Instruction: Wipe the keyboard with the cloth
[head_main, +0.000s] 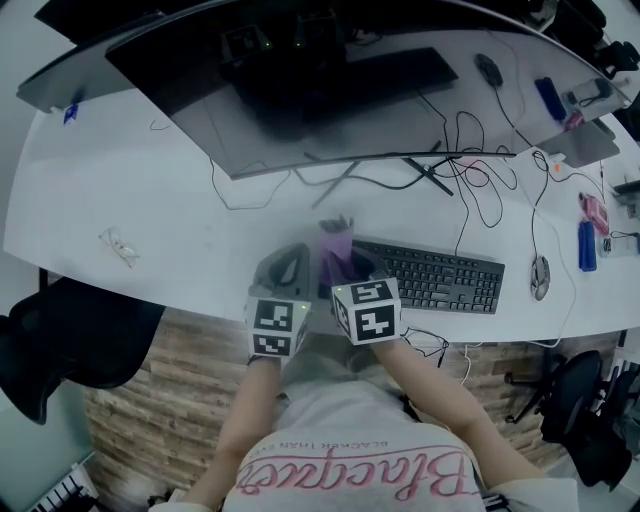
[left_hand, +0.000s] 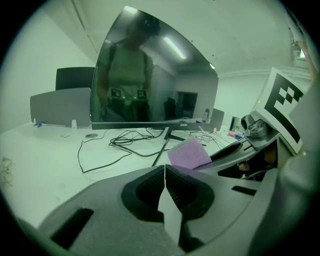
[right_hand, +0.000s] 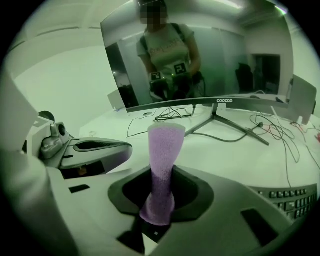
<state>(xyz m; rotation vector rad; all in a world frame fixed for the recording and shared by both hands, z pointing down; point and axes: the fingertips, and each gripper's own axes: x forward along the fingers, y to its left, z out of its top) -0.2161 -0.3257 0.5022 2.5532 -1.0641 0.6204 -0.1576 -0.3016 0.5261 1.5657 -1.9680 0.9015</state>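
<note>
Right gripper (right_hand: 159, 202) has its jaws clamped on the purple cloth (right_hand: 164, 150), held at the left end of the keyboard (head_main: 432, 276) on the desk (head_main: 150, 190). Left gripper (left_hand: 165, 182): jaws pressed together, empty. Judgement: cloth secured; wiping apparently not yet begun.

A wide white bench (head_main: 130, 190) curves across the room, and a large curved dark monitor (head_main: 300, 90) stands on it. Below the bench's near edge, the floor (head_main: 160, 400) is brown wood planking. A black office chair (head_main: 70, 345) sits at the left end and another black chair (head_main: 585, 420) at the right. A low grey partition panel (left_hand: 60, 106) stands beyond the monitor, before a plain pale wall (right_hand: 65, 80).
</note>
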